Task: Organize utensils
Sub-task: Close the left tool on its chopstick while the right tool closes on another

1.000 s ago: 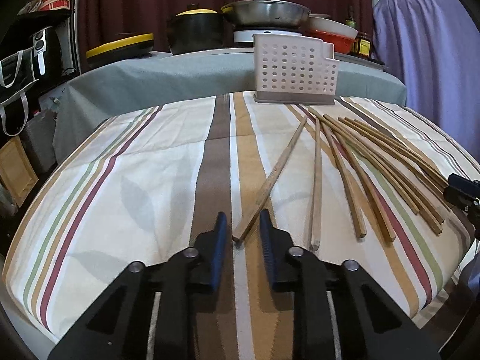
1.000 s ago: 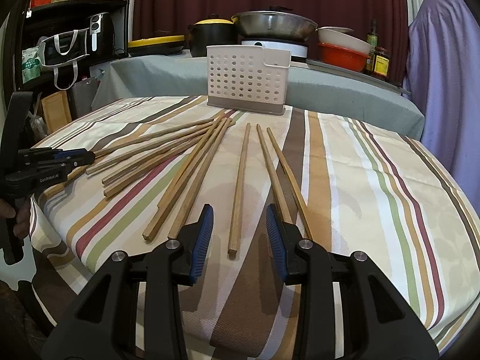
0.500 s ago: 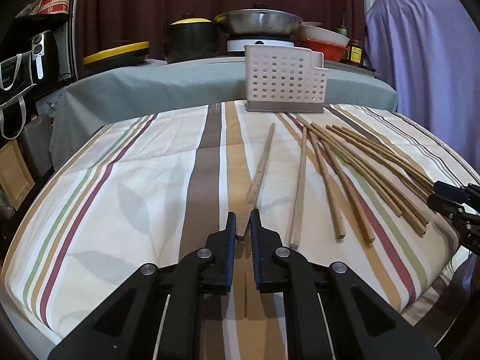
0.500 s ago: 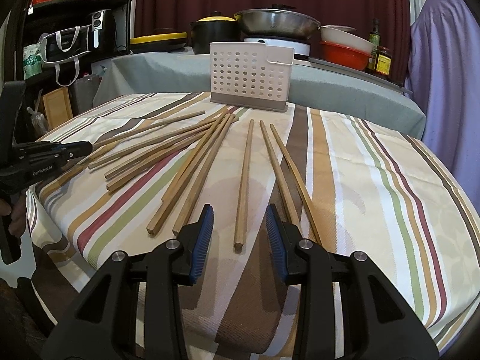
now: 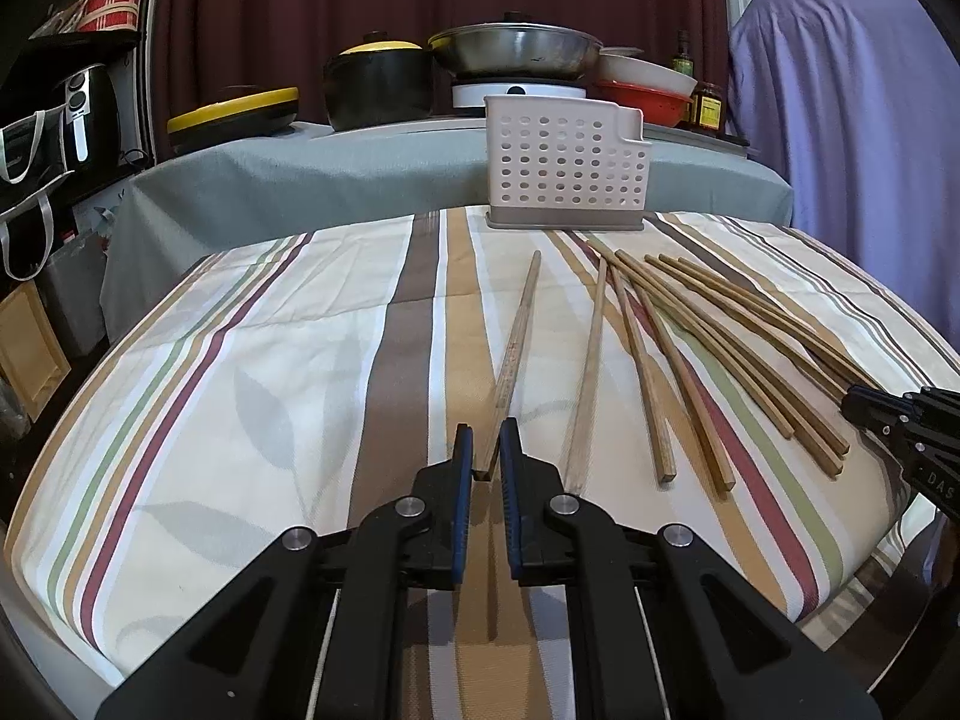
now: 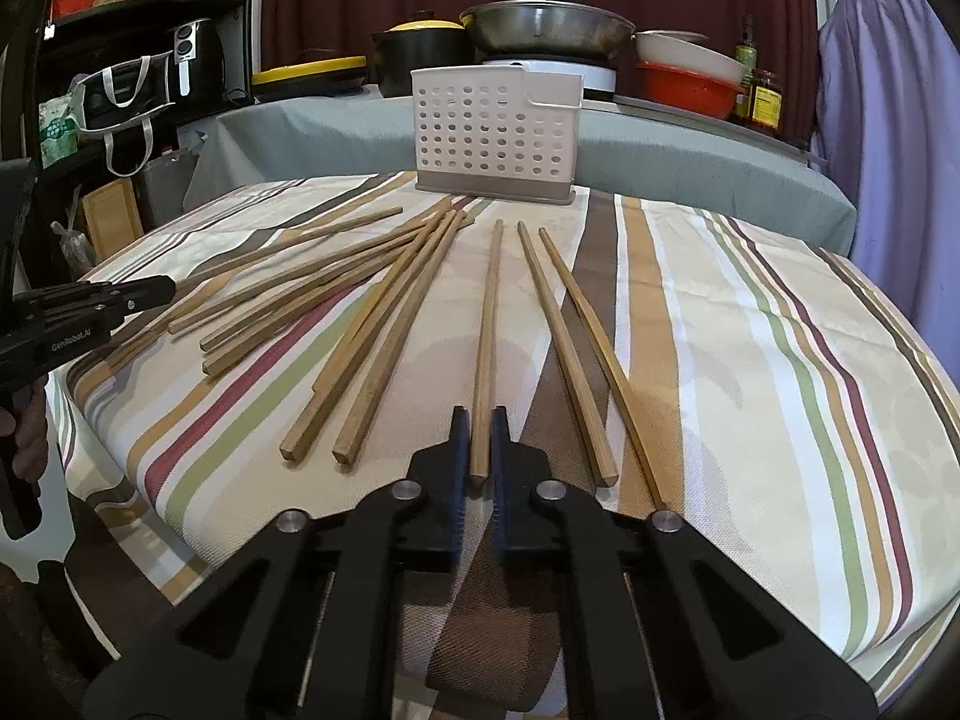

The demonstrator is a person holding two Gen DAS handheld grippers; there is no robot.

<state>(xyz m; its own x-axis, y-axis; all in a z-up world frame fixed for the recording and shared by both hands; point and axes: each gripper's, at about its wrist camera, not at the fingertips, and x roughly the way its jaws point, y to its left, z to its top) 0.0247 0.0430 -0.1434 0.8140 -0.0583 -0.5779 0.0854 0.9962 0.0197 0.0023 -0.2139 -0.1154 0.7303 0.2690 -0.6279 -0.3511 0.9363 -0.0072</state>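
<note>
Several wooden chopsticks lie fanned on a striped tablecloth, in front of a white perforated utensil holder at the far edge. My left gripper is shut on the near end of the leftmost chopstick, which points toward the holder. In the right wrist view my right gripper is closing its jaws on the near end of a middle chopstick, pads pressing its sides. The holder stands straight ahead. Each gripper shows at the edge of the other's view.
Behind the table a grey-covered counter carries a black pot, a steel wok, bowls and jars. Shelves with bags stand at the left. A purple cloth hangs at the right. A hand holds the left tool.
Both grippers have closed: the left onto its chopstick's near end first, the right only in the last half second. The left one's chopstick has swung straighter toward the holder.
</note>
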